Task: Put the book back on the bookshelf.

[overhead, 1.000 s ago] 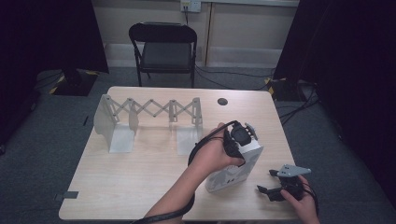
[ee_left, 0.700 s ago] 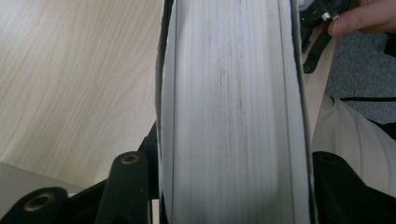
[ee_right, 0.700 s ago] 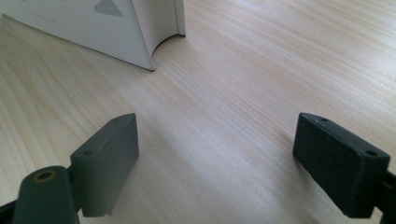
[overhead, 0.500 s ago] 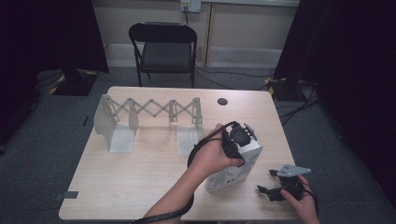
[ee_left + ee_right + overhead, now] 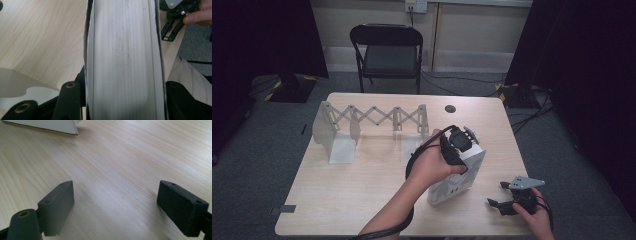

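Your left hand-held gripper [image 5: 460, 141]: it sits on the top edge of the thick white book [image 5: 455, 175], with the jaws clamped on it from both sides.
White book: it stands on edge on the worktop [image 5: 362, 190], leaning a little, right of centre and towards your side.
Seen from your left hand-held gripper: the page block [image 5: 122, 60] runs straight up between the two black jaws, with a cover pressed against each jaw.
Your right hand-held gripper [image 5: 501, 204]: it rests low over the worktop near the front right corner, just right of the book and apart from it, with the jaws spread wide and nothing between them.
Seen from your right hand-held gripper: bare wood lies between the pads [image 5: 58, 205], and the book's lower corner [image 5: 50, 126] is farther off at the top left.
Folding rack [image 5: 362, 122]: the white accordion rack stands well to the left of the book, at the back of the worktop.
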`<act>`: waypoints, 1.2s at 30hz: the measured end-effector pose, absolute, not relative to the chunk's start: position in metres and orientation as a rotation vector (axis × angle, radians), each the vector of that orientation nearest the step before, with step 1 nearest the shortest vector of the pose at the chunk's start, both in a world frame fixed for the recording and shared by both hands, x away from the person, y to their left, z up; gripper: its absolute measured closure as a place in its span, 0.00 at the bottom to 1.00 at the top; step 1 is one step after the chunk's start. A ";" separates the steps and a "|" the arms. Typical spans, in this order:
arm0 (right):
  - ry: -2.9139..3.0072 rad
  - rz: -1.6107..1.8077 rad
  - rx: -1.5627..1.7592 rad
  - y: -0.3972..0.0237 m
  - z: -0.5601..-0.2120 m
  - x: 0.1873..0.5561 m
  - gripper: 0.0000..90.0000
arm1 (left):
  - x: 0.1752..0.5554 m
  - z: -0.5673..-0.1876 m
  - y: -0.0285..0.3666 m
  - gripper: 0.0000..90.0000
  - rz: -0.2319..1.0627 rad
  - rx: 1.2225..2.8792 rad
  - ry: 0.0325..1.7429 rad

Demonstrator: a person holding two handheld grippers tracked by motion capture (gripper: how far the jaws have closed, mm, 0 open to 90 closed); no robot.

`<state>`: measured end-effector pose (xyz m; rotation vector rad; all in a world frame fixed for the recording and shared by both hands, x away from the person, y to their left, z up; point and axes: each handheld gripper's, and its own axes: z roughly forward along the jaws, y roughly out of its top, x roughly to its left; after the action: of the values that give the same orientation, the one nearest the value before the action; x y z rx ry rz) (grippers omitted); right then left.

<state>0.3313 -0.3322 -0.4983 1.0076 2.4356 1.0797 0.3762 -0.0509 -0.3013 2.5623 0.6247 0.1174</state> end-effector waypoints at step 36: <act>2.437 1.067 0.997 -0.331 -0.498 0.331 0.15 | 0.369 -0.287 -0.003 0.60 0.136 2.548 0.769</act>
<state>0.3308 -0.3311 -0.4985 0.9972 2.4368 1.0670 0.3690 -0.0033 -0.2866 2.5478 0.7690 0.1358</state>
